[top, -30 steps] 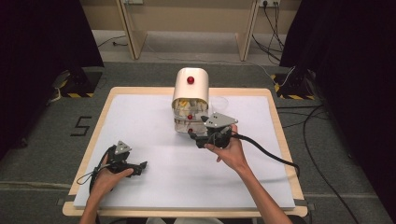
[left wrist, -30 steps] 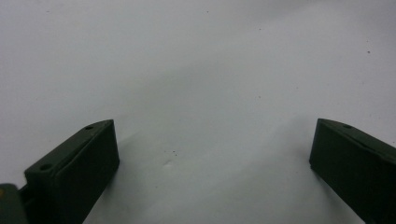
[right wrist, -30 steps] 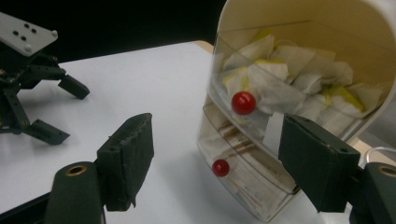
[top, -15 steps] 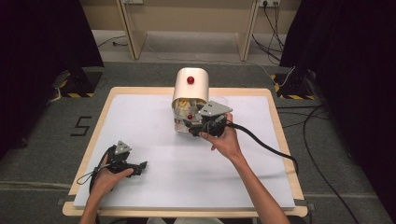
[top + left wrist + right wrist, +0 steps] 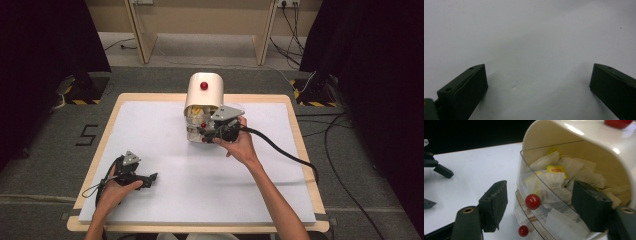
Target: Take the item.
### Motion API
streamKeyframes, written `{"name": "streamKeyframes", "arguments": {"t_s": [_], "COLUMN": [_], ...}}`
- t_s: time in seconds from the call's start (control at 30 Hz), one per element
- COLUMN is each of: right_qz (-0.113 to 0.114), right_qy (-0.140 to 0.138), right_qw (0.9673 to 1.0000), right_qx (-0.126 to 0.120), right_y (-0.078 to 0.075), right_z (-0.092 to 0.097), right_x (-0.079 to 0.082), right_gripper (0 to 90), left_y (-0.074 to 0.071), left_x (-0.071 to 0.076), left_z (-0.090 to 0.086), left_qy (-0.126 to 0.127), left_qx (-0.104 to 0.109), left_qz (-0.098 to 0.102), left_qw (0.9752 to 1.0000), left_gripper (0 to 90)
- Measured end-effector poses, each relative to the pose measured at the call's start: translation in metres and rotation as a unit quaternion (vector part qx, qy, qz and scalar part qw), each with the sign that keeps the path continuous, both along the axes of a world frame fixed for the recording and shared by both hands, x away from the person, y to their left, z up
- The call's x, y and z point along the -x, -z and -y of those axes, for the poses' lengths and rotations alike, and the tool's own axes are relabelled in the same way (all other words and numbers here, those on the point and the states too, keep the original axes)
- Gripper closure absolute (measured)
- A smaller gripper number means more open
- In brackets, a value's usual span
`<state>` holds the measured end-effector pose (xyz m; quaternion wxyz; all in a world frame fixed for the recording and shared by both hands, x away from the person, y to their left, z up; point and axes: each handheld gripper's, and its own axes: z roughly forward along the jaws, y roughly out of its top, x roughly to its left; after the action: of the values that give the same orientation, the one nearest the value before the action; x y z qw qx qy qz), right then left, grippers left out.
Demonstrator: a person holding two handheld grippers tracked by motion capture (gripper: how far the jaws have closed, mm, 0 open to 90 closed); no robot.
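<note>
Between the wide-spread jaws of our right gripper (image 5: 536, 207) sits the upper red ball knob (image 5: 532, 201) of a clear plastic drawer (image 5: 549, 195); the pads stand off it on either side and press on nothing. We see one matte black pad left of the knob with a rough, frayed edge, and the other to its right, in front of the drawer's transparent curved wall. That drawer belongs to a cream, glossy, arch-topped plastic tea-bag dispenser (image 5: 202, 95), which stands directly ahead of this gripper, just beyond its tips, with a red button on its rounded top. Behind the clear wall lie crumpled white paper tea bags (image 5: 554, 182), one with a yellow tag. Below the first knob, a second, smaller red ball knob (image 5: 523, 230) marks a lower drawer. Our left gripper (image 5: 150, 179) rests well apart from the dispenser on the smooth white tabletop (image 5: 200, 190), jaws likewise wide and holding nothing, with bare matte white surface between its blocky dark pads.
</note>
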<state>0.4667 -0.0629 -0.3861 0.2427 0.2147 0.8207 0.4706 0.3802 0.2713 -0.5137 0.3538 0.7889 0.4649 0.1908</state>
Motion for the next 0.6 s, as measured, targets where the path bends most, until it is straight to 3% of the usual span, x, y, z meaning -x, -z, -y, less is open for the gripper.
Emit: {"name": "streamKeyframes", "arguments": {"t_s": [0.6], "right_qz": [-0.022], "right_qy": [-0.024], "right_qw": [0.9995], "right_qx": [0.005], "right_y": [-0.003], "right_z": [0.002], "right_x": [0.024], "right_gripper": [30.1], "left_y": [0.000], "left_x": [0.000], "left_z": [0.000], "left_qy": [0.000], "left_qx": [0.000], "left_qz": [0.000], "left_qw": [1.0000], "left_gripper": [0.4]}}
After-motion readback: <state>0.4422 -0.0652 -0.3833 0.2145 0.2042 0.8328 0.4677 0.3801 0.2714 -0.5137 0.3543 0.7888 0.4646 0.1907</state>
